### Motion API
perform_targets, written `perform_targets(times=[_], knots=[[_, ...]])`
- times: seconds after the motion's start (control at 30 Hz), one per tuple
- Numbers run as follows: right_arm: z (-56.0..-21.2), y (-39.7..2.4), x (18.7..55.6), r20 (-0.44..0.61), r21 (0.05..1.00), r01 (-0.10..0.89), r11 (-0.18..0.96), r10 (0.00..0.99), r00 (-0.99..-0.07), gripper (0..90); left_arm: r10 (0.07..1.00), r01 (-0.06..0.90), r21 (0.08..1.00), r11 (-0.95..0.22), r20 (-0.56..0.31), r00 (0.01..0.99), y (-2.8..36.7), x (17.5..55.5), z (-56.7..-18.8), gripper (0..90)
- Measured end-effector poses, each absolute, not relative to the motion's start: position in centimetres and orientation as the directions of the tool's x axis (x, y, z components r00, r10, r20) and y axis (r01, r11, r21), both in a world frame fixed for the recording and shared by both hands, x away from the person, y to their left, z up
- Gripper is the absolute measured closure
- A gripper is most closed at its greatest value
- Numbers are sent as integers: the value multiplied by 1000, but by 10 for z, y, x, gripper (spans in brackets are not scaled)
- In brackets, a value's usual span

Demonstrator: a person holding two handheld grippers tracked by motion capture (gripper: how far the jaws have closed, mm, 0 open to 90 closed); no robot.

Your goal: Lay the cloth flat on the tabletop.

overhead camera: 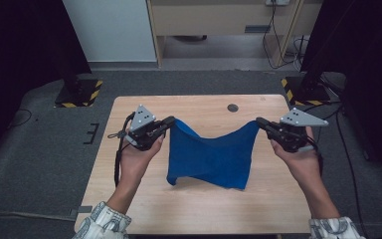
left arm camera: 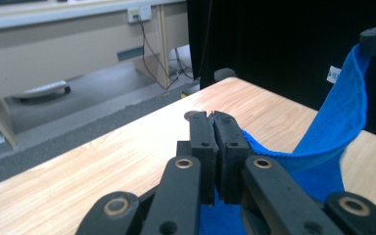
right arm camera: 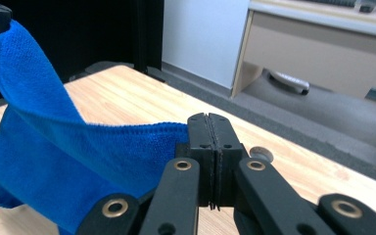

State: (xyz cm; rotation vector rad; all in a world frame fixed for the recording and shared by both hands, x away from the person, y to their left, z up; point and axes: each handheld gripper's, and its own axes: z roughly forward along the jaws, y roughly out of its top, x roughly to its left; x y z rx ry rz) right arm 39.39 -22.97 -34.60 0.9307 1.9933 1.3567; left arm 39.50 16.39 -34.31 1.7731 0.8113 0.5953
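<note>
Your left gripper (overhead camera: 170,121) has its fingers (left arm camera: 203,142) clamped on one top corner of the blue cloth (overhead camera: 211,155), and your right gripper (overhead camera: 258,121) pinches the opposite corner just as tightly, its fingers (right arm camera: 223,142) pressed together on the hem. Between them the cloth sags in a shallow curve, its upper edge slack, while the lower part drapes down and rests on the tabletop (overhead camera: 194,204) near the middle. You look to be at the lift-and-spread step, with both corners held and the fabric partly off the wood. The next move probably calls for drawing your hands apart to take out the sag, keeping both corners level so the cloth hangs flat. The tabletop is pale wood with a small dark round disc (overhead camera: 233,107) near its far edge. Around it lies grey carpet (overhead camera: 40,149), with black stands on yellow-striped bases (overhead camera: 78,93) at the far corners and a pale cabinet (overhead camera: 219,20) behind.
</note>
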Motion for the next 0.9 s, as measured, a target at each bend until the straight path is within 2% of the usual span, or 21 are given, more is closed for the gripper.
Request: perform_targets(times=[0.37, 0.57, 0.9], knots=[[-378, -220, 431, -42, 916, 303, 263, 813, -580, 894, 788, 292, 930, -222, -5, 615, 162, 425, -368, 874], [-389, -218, 443, -34, 909, 335, 248, 844, -535, 894, 811, 330, 917, -225, -11, 585, 161, 441, -383, 873], [-410, -205, 461, -35, 889, 369, 272, 843, -537, 894, 835, 381, 894, -235, -15, 550, 161, 459, -407, 873]])
